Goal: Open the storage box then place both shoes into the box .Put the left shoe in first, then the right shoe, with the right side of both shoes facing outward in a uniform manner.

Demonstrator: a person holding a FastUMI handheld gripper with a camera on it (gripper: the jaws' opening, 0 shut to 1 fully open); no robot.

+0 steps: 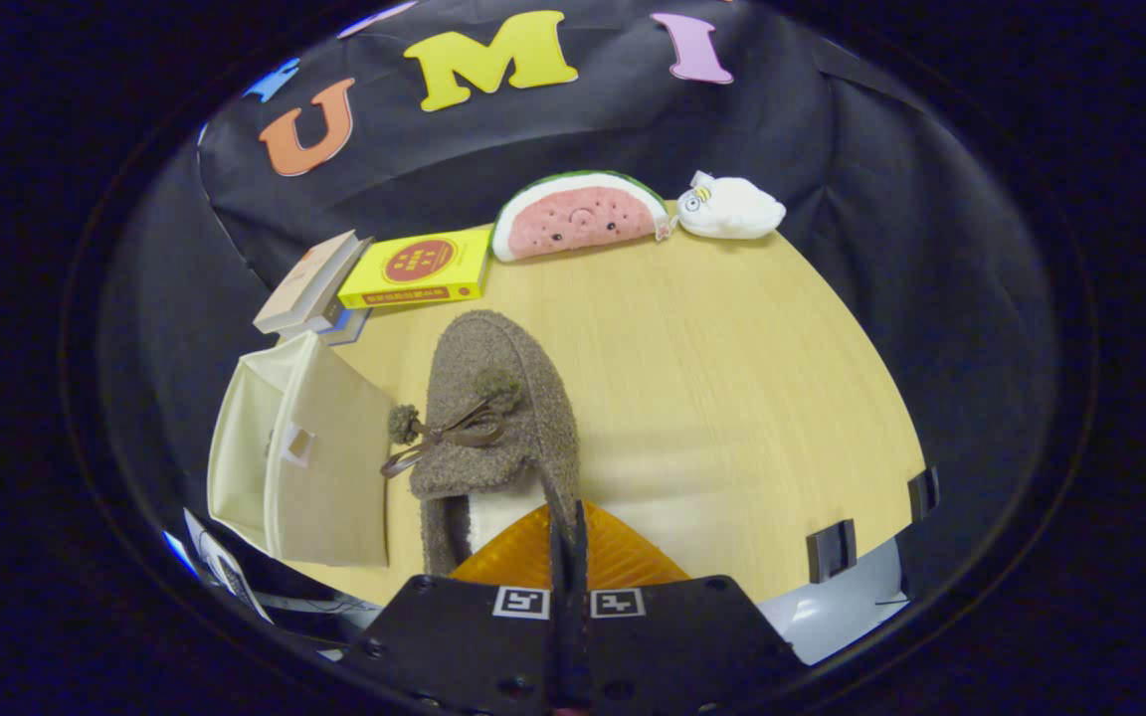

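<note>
- where the tongs (569, 527) meet, their two fingers are pressed close together on the right-hand edge of the shoe (496, 418) collar, near the heel, so they are clenched on the shoe.
- the shoe is a fuzzy brown loafer with a thin brown lace (454, 435) and two small pompoms; its toe points away from the fingers, toward the far side of the tabletop (732, 348).
- whether the sole rests on the tabletop or is lifted off it cannot be told.
- the pale lining inside the shoe shows just ahead of the fingers, left of the pinched edge.
- the box (299, 462), cream fabric, stands just left of the shoe; its flap with a small cut-out handle is swung open and leans toward the shoe, and one pompom hangs right at the flap's edge.
- beyond the box lie a tan book (309, 281) and a yellow book (419, 268), side by side.
- at the far edge, against the black cloth, sit a watermelon plush (578, 216) and, just right of it, a white plush (732, 208).
- two dark clips (832, 550) sit on the near right rim of the tabletop.
</note>
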